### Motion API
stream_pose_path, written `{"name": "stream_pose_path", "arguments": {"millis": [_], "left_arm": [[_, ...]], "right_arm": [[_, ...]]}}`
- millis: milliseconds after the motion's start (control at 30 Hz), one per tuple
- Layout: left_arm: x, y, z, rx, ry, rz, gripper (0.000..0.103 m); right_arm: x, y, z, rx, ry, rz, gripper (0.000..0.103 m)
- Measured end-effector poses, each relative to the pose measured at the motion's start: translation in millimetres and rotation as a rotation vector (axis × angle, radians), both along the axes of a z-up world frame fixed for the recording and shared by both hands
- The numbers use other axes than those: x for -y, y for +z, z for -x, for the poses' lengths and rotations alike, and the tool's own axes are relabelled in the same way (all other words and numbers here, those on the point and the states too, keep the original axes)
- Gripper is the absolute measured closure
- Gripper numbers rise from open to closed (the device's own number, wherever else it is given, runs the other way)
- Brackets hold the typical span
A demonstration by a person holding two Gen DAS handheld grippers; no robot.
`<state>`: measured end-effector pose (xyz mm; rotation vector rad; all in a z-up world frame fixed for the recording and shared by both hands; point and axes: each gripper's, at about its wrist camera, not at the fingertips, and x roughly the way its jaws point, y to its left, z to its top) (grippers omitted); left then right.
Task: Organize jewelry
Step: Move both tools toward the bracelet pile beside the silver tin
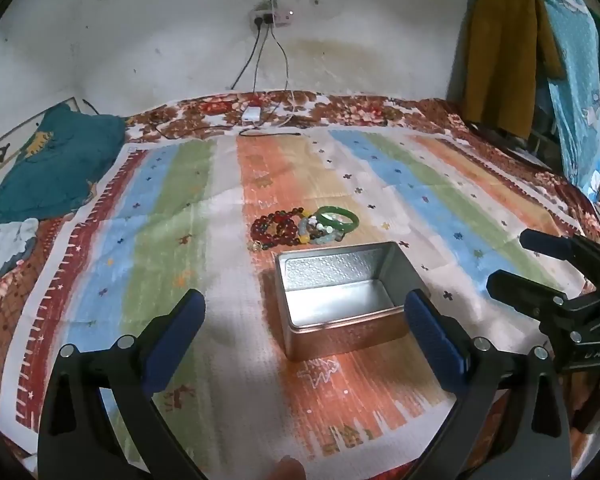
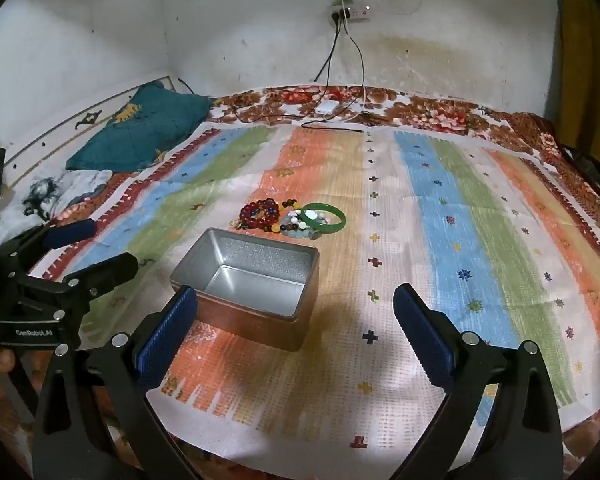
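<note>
Blue-padded left tongs and right tongs wide apart, empty, above tin.

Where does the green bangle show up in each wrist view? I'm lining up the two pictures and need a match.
Left wrist view: the green bangle lies just above centre, at the right end of the bead pile, beyond the tin's far rim.
Right wrist view: the green bangle lies near centre, up and right of the tin, again at the right end of the pile.
Shared landmark: the open metal tin, empty in both.
</note>
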<state>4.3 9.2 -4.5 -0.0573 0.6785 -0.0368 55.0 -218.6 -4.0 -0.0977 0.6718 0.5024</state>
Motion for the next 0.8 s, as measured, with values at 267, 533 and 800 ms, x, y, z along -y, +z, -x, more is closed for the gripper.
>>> {"name": "stream_pose_path", "arguments": {"millis": [267,533,800], "left_arm": [[-12,-4,-5,-0.026,-0.004,0.003,0.005],[-4,-6,-4,-0.054,0.039,0.001,0.005],[-7,-6,-4,-0.067,0.055,0.000,0.006]], "right_arm": [[0,0,0,0.000,0.001,0.003,0.004],[1,-2,-1,-0.002,0.002,0.005,0.004],[-3,2,-1,-0.004,0.002,0.009,0.004]]}}
